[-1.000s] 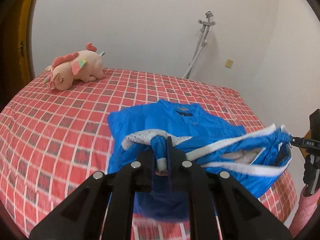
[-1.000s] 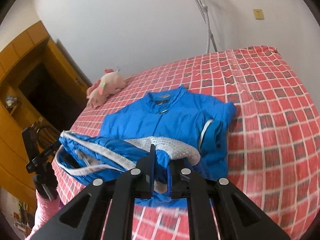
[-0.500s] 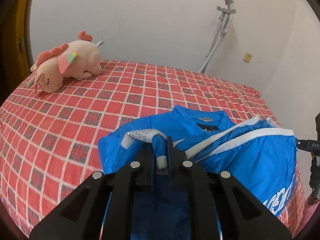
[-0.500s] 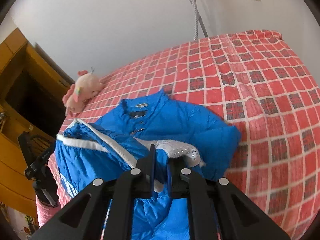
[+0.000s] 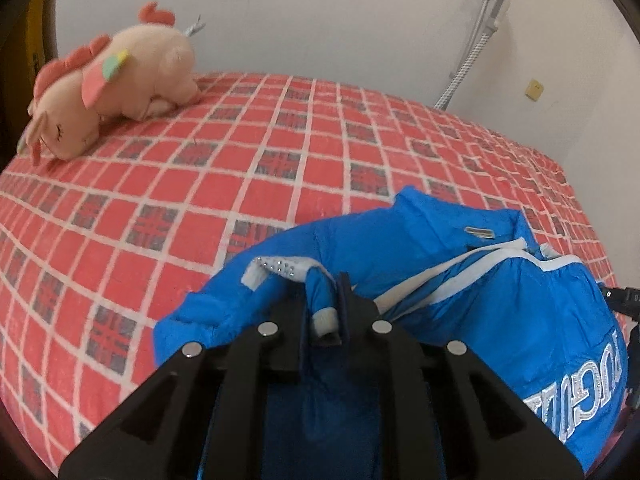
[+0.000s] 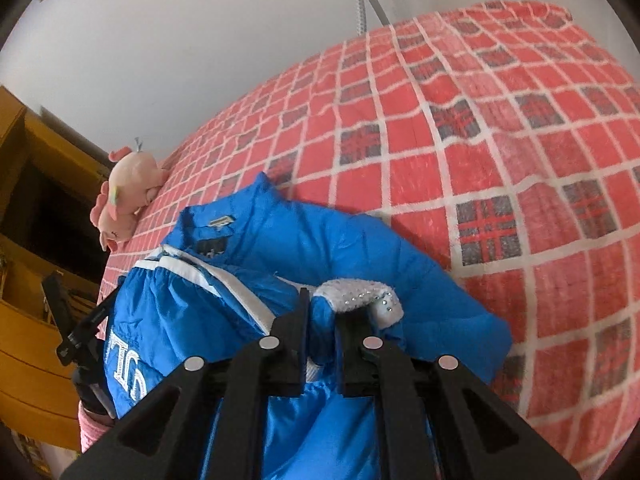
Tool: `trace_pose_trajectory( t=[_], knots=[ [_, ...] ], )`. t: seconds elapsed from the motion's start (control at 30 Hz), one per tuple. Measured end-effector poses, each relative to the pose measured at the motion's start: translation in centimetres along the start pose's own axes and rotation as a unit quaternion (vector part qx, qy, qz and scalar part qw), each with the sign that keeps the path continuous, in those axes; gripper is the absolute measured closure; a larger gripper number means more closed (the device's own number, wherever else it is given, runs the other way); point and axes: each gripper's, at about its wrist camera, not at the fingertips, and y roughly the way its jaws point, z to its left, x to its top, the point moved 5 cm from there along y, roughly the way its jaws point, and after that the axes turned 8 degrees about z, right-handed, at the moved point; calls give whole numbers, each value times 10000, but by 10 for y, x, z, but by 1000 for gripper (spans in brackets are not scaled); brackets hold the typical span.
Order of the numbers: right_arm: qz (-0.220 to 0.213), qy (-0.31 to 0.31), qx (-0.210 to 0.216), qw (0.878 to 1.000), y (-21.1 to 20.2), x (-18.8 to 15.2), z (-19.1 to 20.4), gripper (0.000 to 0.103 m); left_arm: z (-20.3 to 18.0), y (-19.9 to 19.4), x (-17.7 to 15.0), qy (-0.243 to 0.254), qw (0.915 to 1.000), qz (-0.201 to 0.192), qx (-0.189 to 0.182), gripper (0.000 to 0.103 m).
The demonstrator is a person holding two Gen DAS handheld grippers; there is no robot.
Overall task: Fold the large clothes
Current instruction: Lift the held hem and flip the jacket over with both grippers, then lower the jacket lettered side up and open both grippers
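Gripping one blue jacket [image 5: 500, 312]: both grippers' fingers [image 5: 345, 292] [image 6: 301, 308] clamped on, seemingly, hem.

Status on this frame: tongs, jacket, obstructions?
Left tongs and right tongs both shut on blue jacket, hem lifted toward collar. Plush toy far off; nothing blocking.

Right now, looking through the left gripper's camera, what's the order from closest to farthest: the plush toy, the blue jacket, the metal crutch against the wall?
1. Blue jacket: pinched in the left gripper, directly ahead.
2. Plush toy: far left, lying on the checked bedspread.
3. Metal crutch: upper right, leaning on the wall beyond the bed.
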Motion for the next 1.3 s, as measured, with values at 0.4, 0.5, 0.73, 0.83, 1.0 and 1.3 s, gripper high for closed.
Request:
trace_pose_trajectory(
  t=[0.4,0.5,0.73,0.83,1.0,1.3],
  knots=[
    [-429,-663,-309,9964,-57,-35,25,36,7,-62,-20,166,9989,-222,-381,40],
    [-320,-657,-346,9967,-61,-49,21,36,19,-74,-40,280,9994,-196,29,33],
    [-347,-844,-945,9913,-49,-72,19,56,32,-67,-81,118,9994,77,-306,52],
    [-438,-929,-1250,9868,-48,-73,24,87,22,-66,-84,218,9996,-50,-177,79],
    [-697,-738,-1103,9887,-63,-61,28,97,15,-77,-72,22,9991,-367,-189,93],
    [-800,-318,-1097,9902,-49,-23,9,98,13,-62,-39,81,9976,-627,293,94]
  ],
)
